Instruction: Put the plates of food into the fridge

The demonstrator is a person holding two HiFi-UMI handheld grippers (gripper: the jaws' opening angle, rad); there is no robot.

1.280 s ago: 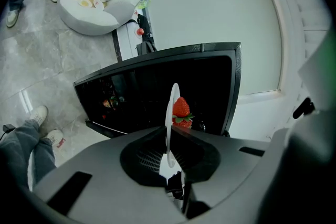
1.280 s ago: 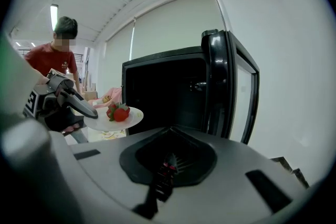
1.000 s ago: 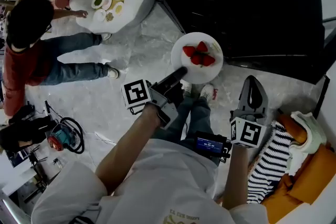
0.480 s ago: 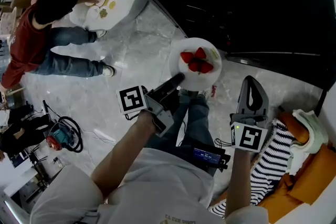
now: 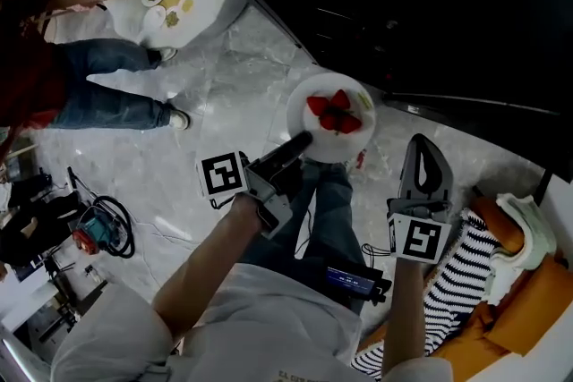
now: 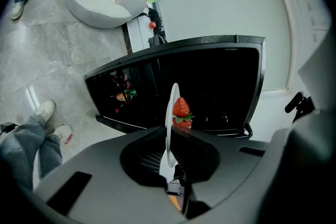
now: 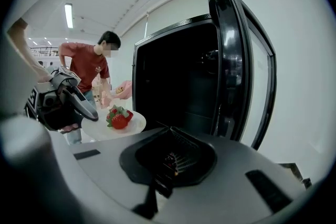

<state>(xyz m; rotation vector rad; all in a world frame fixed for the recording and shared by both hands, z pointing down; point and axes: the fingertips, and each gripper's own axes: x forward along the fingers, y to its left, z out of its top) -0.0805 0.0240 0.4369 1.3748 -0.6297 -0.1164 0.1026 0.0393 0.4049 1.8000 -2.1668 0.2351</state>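
White plate (image 5: pixel 300 103) of strawberries (image 5: pixel 336 114) sits clamped by its near rim in the left gripper (image 5: pixel 302 141). The open black fridge (image 5: pixel 421 4) lies straight ahead along those jaws. The right gripper (image 5: pixel 427 145), jaws together on nothing, hangs beside it, further back.

Bright, even indoor light; the fridge (image 5: pixel 430 4) reads black; gripper views bulge at edges.

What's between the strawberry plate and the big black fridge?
Nothing. In the left gripper view the round white plate of strawberries faces the open black fridge with only empty air between them.
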